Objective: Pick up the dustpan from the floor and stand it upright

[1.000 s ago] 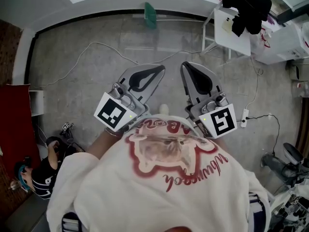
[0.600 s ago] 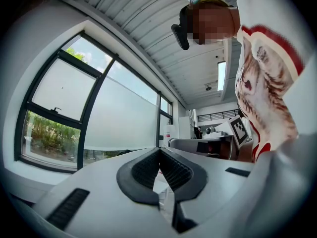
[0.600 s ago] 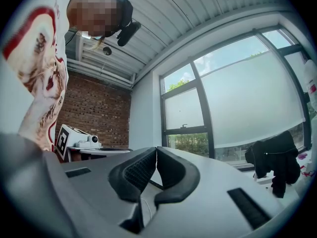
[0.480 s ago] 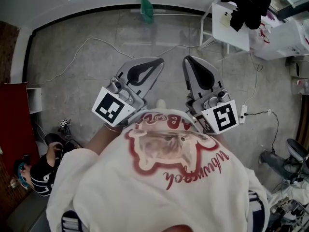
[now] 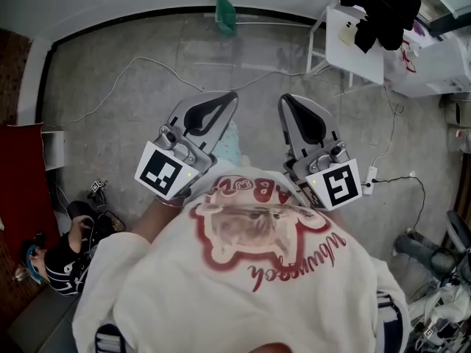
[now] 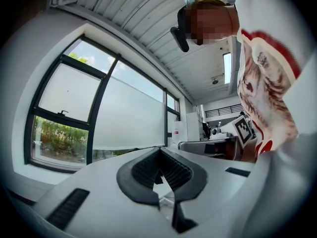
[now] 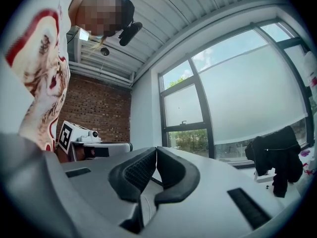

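Well ahead of left tool (image 5: pixel 232 95), right tool (image 5: pixel 284 98); green dustpan (image 5: pixel 225 15), untouched.

The person I'm working through wears a cream T-shirt (image 5: pixel 294 300) printed with a red-outlined cartoon animal (image 5: pixel 246 226) and red lettering. I see the left gripper (image 5: pixel 229 100) and right gripper (image 5: pixel 285 101) as matching light grey shells, each lined along its inner edges with black ribbed pads (image 6: pixel 176 172). At the near end of each sits a white cube bearing a black square marker, the left cube (image 5: pixel 162 172) and the right cube (image 5: pixel 338 184), with a small green light (image 5: pixel 189 173) beside it. A black camera (image 6: pixel 179 32) is worn on the head.
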A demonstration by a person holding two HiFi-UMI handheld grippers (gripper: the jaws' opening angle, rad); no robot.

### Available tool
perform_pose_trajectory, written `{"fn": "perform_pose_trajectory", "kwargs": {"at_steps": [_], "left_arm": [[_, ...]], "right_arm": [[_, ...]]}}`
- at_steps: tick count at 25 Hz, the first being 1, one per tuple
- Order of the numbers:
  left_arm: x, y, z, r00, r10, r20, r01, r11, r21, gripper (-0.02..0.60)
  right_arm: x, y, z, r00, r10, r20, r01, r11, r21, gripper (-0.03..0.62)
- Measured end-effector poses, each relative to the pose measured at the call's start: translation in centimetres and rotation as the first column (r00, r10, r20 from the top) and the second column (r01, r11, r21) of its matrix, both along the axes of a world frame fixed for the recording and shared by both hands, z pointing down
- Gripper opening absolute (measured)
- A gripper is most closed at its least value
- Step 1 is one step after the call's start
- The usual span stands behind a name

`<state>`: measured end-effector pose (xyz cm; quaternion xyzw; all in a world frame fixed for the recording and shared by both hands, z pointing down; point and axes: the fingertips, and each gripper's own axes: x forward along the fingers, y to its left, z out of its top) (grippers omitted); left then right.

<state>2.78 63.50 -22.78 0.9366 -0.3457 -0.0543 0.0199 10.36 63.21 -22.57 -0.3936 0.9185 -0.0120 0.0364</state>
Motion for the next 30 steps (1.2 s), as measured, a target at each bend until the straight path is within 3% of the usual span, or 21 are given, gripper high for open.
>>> {"fn": "perform_pose_trajectory", "kwargs": {"at_steps": [8, 22, 26, 30], "left_arm": [[-0.2, -8.8, 2.3, 0.999, 0.036, -0.021, -0.036, 0.999, 0.002, 0.019], [-2.8, -39.6, 1.0, 0.991, 0.136, -0.001, -0.136, 0.99, 0.019, 0.02], [-2.7, -46.0, 0.7, 0.984, 0.178, 0.024, -0.178, 0.983, 0.034, 0.019], [-2.5, -50.0, 1.0, 0.986, 0.169, -0.002, -0.169, 0.985, 0.019, 0.02]], "right_arm": [[-1.1, -8.4, 1.0, 0.999, 0.033, -0.033, -0.033, 0.999, 0.013, 0.025], [-5.4, -39.5, -0.3, 0.996, 0.078, -0.037, -0.077, 0.996, 0.044, 0.025], [-6.0, -46.0, -0.3, 0.995, 0.101, -0.009, -0.101, 0.994, 0.029, 0.025], [-6.1, -49.2, -0.1, 0.991, 0.122, -0.048, -0.12, 0.992, 0.03, 0.025]]}}
